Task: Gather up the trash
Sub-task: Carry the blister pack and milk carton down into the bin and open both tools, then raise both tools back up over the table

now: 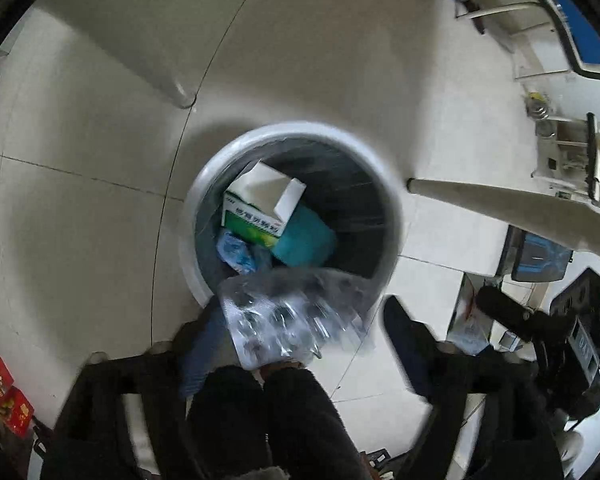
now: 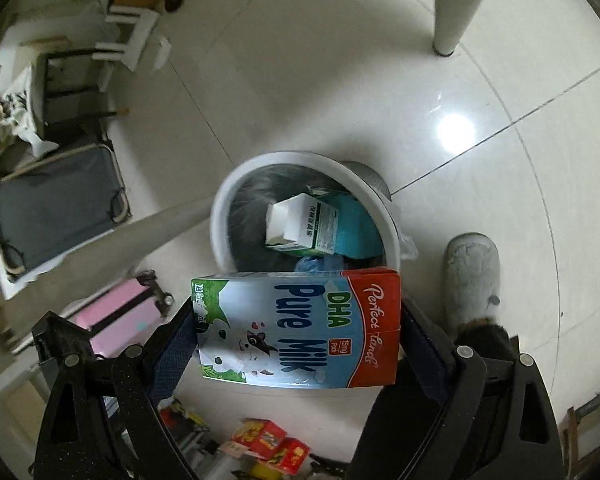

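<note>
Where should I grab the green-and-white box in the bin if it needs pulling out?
Probably by its white end, from straight above: the box leans tilted in the bin with that end uppermost and uncovered.

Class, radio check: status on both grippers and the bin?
Left gripper open, crumpled clear plastic wrapper dropping. Right gripper shut on blue-and-red milk carton. Round white waste bin below, unobstructed.

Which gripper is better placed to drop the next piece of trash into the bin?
Right. The right gripper holds the milk carton squarely between its fingers, just short of the bin. The left gripper stands open; its blurred blister pack looks already released over the rim.
</note>
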### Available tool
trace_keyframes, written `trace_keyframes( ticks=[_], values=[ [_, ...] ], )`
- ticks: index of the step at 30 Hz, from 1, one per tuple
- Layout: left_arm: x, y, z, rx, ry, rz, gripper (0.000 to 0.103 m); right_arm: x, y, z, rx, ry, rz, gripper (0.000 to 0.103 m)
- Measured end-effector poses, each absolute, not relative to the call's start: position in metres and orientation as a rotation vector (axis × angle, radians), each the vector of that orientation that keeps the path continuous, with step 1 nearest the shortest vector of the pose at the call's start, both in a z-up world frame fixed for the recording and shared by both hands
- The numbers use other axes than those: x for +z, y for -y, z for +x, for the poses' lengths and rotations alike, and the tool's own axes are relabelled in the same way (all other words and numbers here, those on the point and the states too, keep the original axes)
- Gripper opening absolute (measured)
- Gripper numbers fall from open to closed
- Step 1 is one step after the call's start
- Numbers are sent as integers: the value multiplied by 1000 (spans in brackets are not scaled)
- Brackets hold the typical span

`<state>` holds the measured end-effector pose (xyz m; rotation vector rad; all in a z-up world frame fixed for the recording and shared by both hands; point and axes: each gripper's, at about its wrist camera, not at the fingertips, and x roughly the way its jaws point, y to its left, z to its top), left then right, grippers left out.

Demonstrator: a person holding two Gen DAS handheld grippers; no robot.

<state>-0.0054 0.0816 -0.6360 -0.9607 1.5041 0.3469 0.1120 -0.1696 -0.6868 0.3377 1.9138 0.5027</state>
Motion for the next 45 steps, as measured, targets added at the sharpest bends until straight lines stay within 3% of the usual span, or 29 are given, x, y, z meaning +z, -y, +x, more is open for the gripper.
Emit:
trace_keyframes(
  ticks=[1, 3, 8, 15, 19, 35, 45],
  values=[
    [-639, -83, -8, 358, -1511, -956, 103, -695, 168, 113, 503, -1926, 329, 95],
    [-638, -87, -19, 375, -1511, -957, 103, -707, 163, 111, 499, -1939, 328, 103],
    [-620, -90, -35, 447, -1497, -880, 103, -706, 162, 107, 511, -1917, 269, 103],
    [-561, -80, -54, 589, -1448, -597, 103, -647, 142, 79, 553, -1651, -327, 103],
    [-535, -68, -67, 593, -1460, -561, 103, -620, 137, 56, 596, -1575, -468, 103],
    [-425, -32, -83, 574, -1421, -563, 103, -480, 162, 25, 618, -1466, -469, 103],
    [-318, -17, -97, 517, -1375, -527, 103, -347, 190, 8, 647, -1418, -414, 103]
  ],
)
